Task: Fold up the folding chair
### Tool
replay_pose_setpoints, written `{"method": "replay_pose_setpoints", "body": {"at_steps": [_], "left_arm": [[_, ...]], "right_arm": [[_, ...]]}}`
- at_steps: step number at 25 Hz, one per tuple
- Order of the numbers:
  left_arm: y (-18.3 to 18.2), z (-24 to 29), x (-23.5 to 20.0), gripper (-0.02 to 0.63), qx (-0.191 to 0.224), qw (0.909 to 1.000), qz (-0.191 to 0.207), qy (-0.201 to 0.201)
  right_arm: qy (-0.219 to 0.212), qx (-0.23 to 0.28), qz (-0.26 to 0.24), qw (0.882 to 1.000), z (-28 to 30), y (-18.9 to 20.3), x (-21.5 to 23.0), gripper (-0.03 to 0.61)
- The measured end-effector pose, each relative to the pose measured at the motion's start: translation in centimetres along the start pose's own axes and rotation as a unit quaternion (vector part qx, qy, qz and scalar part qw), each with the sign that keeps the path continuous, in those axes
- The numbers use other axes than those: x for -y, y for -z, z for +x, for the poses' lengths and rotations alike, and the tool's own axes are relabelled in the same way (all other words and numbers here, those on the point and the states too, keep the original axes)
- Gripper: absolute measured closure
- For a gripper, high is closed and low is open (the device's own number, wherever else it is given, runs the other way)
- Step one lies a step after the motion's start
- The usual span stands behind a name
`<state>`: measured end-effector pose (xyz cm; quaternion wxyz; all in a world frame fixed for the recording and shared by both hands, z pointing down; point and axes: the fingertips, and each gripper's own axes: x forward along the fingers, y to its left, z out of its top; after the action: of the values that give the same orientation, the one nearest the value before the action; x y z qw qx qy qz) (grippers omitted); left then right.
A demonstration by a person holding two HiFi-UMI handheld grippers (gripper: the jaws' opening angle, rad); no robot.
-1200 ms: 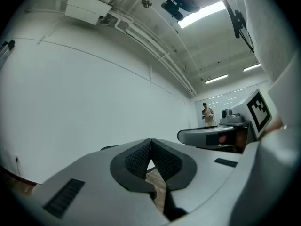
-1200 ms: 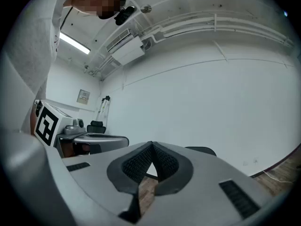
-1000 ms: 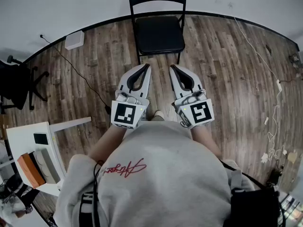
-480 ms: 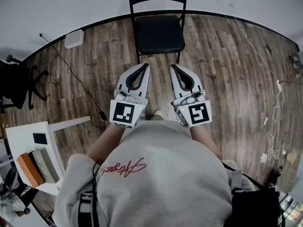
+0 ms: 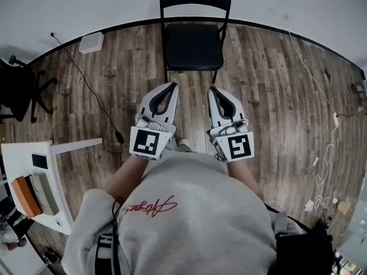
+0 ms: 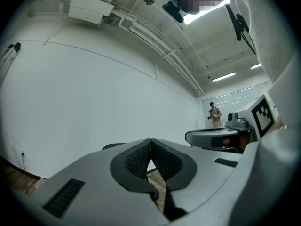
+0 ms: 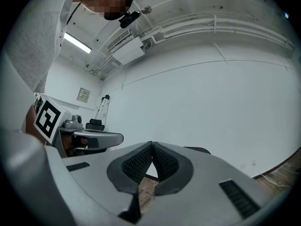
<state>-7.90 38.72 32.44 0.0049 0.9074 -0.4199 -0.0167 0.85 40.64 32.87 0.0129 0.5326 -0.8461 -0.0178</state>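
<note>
A black folding chair stands unfolded against the white wall, its seat facing me. My left gripper and right gripper are held side by side in front of my chest, both short of the chair's front legs and touching nothing. Each is shut with nothing between its jaws. In the left gripper view the gripper shows its pads meeting, with the chair's back peeking over the jaw. The right gripper looks the same, with the chair's back just behind it.
A white table with an orange box and a phone stands at my left. An office chair sits at the far left. A black cable and a white cable trail over the wooden floor. A white box lies by the wall.
I have stepped a little closer to the chair. Both grippers have edged forward towards it and stay shut.
</note>
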Motion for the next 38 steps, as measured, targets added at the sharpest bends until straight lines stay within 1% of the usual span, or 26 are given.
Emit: {"method": "replay_pose_setpoints", "body": {"at_steps": [3,7,11,14,18,21,24,25,26,27,28,29,30,31,32,33,34,35,36,37,38], "left_arm": [[0.2,0.7,-0.7,0.598,-0.004,0.9996,-0.019,-0.020],[1.3,2.4,-2.4,0.598,-0.009,0.9994,-0.024,-0.024],[1.8,6.3,-5.4,0.597,-0.001,0.9992,-0.029,-0.026],[2.2,10.0,-7.8,0.597,-0.002,0.9996,-0.028,-0.011],[2.6,16.1,-12.7,0.597,-0.005,0.9992,-0.035,0.018],[3.2,20.4,-15.6,0.597,-0.022,0.9983,-0.035,0.042],[4.7,24.2,-18.1,0.597,-0.050,0.9961,-0.034,0.063],[5.5,25.3,-18.9,0.596,-0.064,0.9947,-0.038,0.070],[6.3,26.2,-19.5,0.595,-0.079,0.9929,-0.039,0.079],[7.2,27.1,-20.2,0.595,-0.094,0.9908,-0.036,0.090],[8.1,28.1,-21.0,0.581,-0.109,0.9884,-0.027,0.102],[9.2,29.1,-21.9,0.486,-0.126,0.9853,-0.014,0.115],[10.3,30.3,-23.0,0.352,-0.146,0.9811,0.001,0.128],[11.5,31.6,-24.3,0.330,-0.168,0.9759,0.017,0.139],[12.7,32.9,-25.7,0.314,-0.190,0.9703,0.032,0.146],[13.7,34.2,-27.3,0.297,-0.210,0.9651,0.047,0.149],[14.6,35.6,-29.1,0.285,-0.229,0.9601,0.061,0.149],[15.4,36.9,-31.0,0.274,-0.247,0.9547,0.072,0.149],[16.4,38.1,-32.8,0.269,-0.269,0.9486,0.080,0.147],[17.8,39.0,-34.5,0.264,-0.293,0.9417,0.083,0.143],[19.6,39.7,-36.1,0.261,-0.320,0.9348,0.081,0.132]], "right_arm": [[-0.010,-0.010,0.010,1.000,0.9,1.2,0.9,0.566],[-0.020,-0.015,0.011,1.000,2.9,2.2,1.6,0.565],[-0.023,-0.018,0.014,0.999,7.0,3.1,3.4,0.566],[-0.010,-0.015,0.016,1.000,10.8,4.0,5.6,0.566],[0.016,-0.027,0.035,0.999,17.2,5.5,9.0,0.566],[0.041,-0.042,0.050,0.997,21.0,7.2,11.4,0.565],[0.059,-0.050,0.090,0.993,23.8,9.0,13.3,0.566],[0.067,-0.054,0.115,0.990,24.4,9.9,13.9,0.565],[0.078,-0.057,0.151,0.984,24.7,11.1,14.5,0.565],[0.095,-0.057,0.200,0.973,24.8,12.8,15.3,0.565],[0.120,-0.053,0.259,0.957,24.6,15.0,16.3,0.565],[0.149,-0.044,0.324,0.933,24.2,17.7,17.5,0.565],[0.180,-0.036,0.384,0.905,23.7,20.7,18.7,0.565],[0.206,-0.030,0.434,0.876,22.9,23.9,19.8,0.565],[0.229,-0.030,0.475,0.849,22.0,27.2,20.5,0.565],[0.250,-0.034,0.507,0.824,20.9,30.5,20.9,0.551],[0.268,-0.039,0.535,0.800,19.8,33.5,20.9,0.476],[0.283,-0.046,0.560,0.777,18.7,36.4,20.5,0.421],[0.295,-0.055,0.582,0.756,17.7,39.1,19.5,0.396],[0.305,-0.067,0.600,0.736,16.8,41.5,18.3,0.369],[0.313,-0.081,0.616,0.718,16.1,43.8,17.1,0.355]]}}
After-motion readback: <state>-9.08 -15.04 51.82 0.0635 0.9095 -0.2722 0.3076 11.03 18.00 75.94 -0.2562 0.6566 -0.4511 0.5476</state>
